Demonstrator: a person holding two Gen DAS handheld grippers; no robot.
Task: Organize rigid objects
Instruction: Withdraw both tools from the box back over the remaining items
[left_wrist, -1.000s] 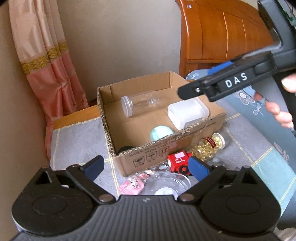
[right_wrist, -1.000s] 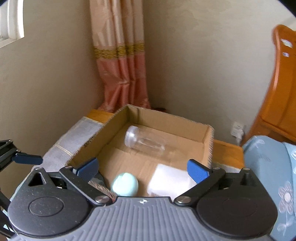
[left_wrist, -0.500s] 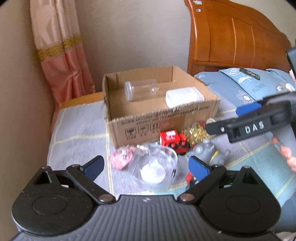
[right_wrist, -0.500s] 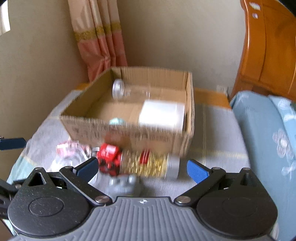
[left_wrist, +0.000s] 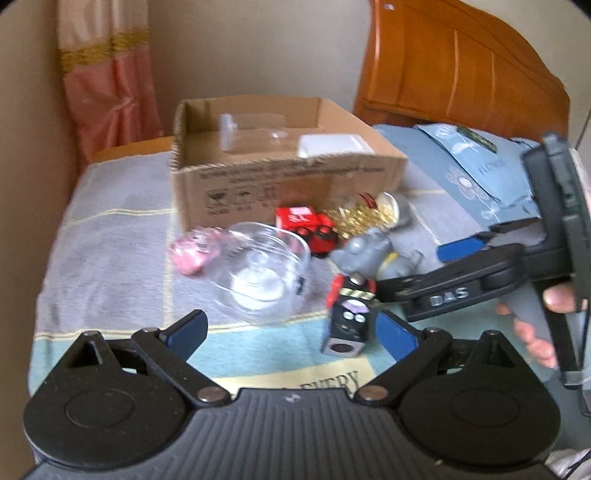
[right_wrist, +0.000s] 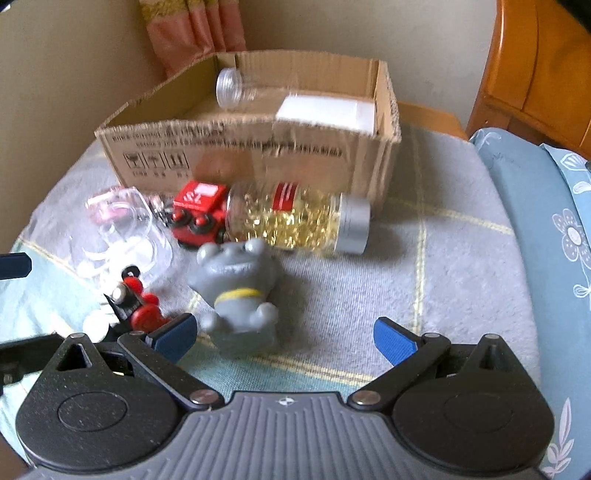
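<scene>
Surface: everything lies on a grey and pale-blue blanket (right_wrist: 436, 273) with yellow stripes; I cannot tell what is under it.
Left tool (left_wrist: 291, 334): my left-hand tool is spread wide with nothing between its blue pads, held low at the near edge of the clutter.
Pink toy (left_wrist: 190, 251): at the far left of the pile, just beside the glass bowl.
Glass bowl (left_wrist: 264, 271): clear, with something white inside, in front of the box's left half.
Cardboard box (right_wrist: 236, 155): open-topped, behind all the loose things. 2 items show inside: a clear plastic jar (right_wrist: 236, 86) lying on its side at the back, and a white container (right_wrist: 325, 110) in the right half.
Red toy car (right_wrist: 201, 212): against the box's front wall, touching the bottle's left end.
Black block toy (left_wrist: 349, 317): black body, red parts on top, near my left tool's right pad; in the right wrist view it sits just beside my right tool's left pad.
Grey hippo figure (right_wrist: 236, 284): yellow band round its neck, in front of the bottle, between the pads of my right tool but closer to the left one; not touched.
Capsule bottle (right_wrist: 295, 221): on its side, full of golden capsules, red label, silver cap pointing right.
Right tool (right_wrist: 286, 336): spread open, gripping nothing, aimed over the hippo.
Right edge: blue floral bedding (right_wrist: 554, 229) and an orange wooden headboard (left_wrist: 461, 74).
</scene>
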